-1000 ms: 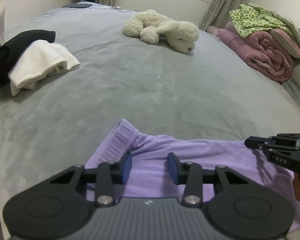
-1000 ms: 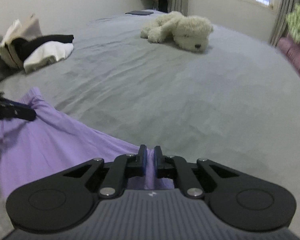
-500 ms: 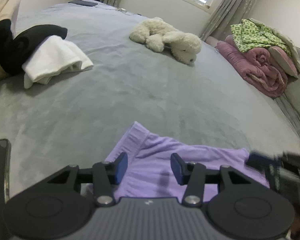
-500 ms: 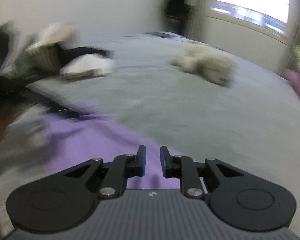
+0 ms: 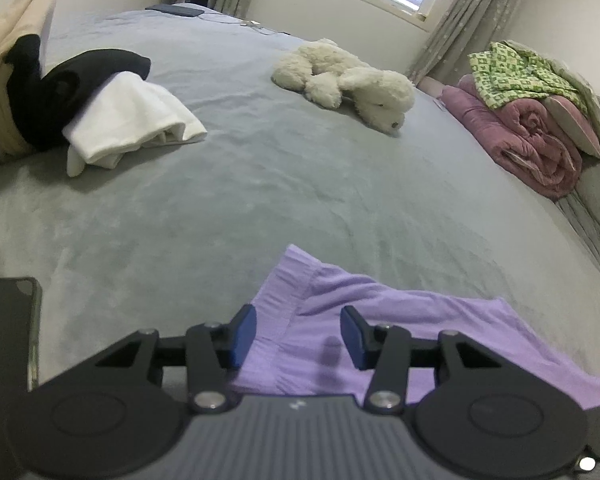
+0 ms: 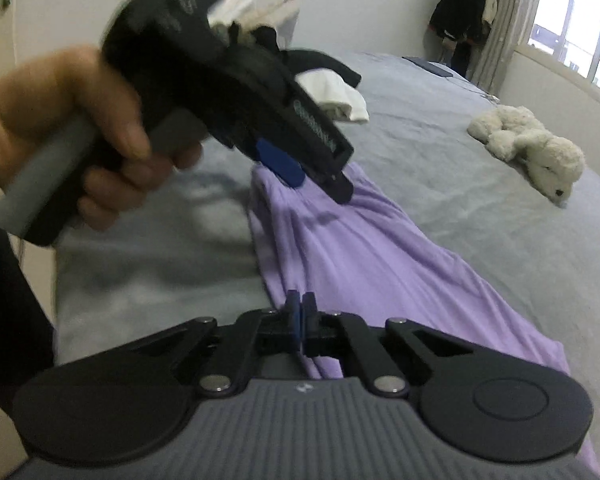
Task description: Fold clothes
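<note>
On the near edge of the grey bed (image 5: pixel 300 184) lies the purple garment (image 5: pixel 380 320), spread roughly flat for folding, running left to right. Left gripper (image 5: pixel 298 334) hangs over its left end with fingers apart, nothing pinched; the hem sits below the gap, so it looks staged to grab that end. Right gripper (image 6: pixel 300 316) has fingers together at the garment's near edge; cloth sits right at the tips, but I can't tell whether any is pinched between them. Left wrist view shows the far side: folded white (image 5: pixel 128 124) and black clothes (image 5: pixel 80 92) piled far left, plush dog (image 5: pixel 344 84) mid-bed, pink quilt (image 5: pixel 528 140) far right; right gripper isn't in it. Right wrist view alone shows the person's hand (image 6: pixel 68 136) holding the left tool and its blue pad hovering just above the hem.
</note>
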Motion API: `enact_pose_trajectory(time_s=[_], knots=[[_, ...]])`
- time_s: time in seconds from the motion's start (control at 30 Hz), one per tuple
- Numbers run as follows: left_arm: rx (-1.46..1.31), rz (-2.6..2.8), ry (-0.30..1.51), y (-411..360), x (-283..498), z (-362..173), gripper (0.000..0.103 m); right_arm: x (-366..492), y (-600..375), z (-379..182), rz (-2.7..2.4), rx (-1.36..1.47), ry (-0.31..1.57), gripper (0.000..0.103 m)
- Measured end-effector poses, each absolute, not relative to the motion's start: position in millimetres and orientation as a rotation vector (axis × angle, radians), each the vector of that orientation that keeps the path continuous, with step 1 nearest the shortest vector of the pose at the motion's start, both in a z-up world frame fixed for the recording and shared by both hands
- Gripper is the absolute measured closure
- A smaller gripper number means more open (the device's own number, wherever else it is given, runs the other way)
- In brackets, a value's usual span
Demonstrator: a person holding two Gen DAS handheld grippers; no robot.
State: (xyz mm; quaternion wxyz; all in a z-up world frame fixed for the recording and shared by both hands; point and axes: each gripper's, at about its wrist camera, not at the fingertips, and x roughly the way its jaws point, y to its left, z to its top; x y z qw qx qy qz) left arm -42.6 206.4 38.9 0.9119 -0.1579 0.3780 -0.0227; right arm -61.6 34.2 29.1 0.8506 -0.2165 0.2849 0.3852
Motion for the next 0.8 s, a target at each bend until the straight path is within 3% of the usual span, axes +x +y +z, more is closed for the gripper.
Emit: enact_pose_trajectory(time_s=[0.27,0.33,0.4,0.47,0.5,0.53,0.8], knots=[[-0.299,-0.01,0.809,209.9,-42.4,34.7,0.056,-67.7,33.4,22.1,0.776,-0.436,0.612,0.101],[-0.285,-0.006,0.811,208.6,-42.7,34.7,0.056,-66.9,35.3,16.9,0.769,-0.442,0.618,0.086],[-0.271,-0.003,0.813,207.1,-42.2,34.3,0.057,-70.4,35.9,16.4,0.755,-0.462,0.605,0.083],[-0.265,0.003,0.815,206.9,-41.8,33.8,0.058,-67.7,35.7,16.0,0.753,-0.452,0.62,0.086],[-0.266,0.005,0.815,207.5,-41.8,33.7,0.06,-64.1,35.0,16.1,0.75,-0.431,0.634,0.099],[-0.268,0.008,0.815,208.0,-41.8,33.7,0.062,-61.9,33.8,17.7,0.748,-0.409,0.64,0.103],[-0.261,0.02,0.813,207.6,-42.8,35.1,0.068,-71.8,26.9,38.0,0.752,-0.312,0.619,0.103]])
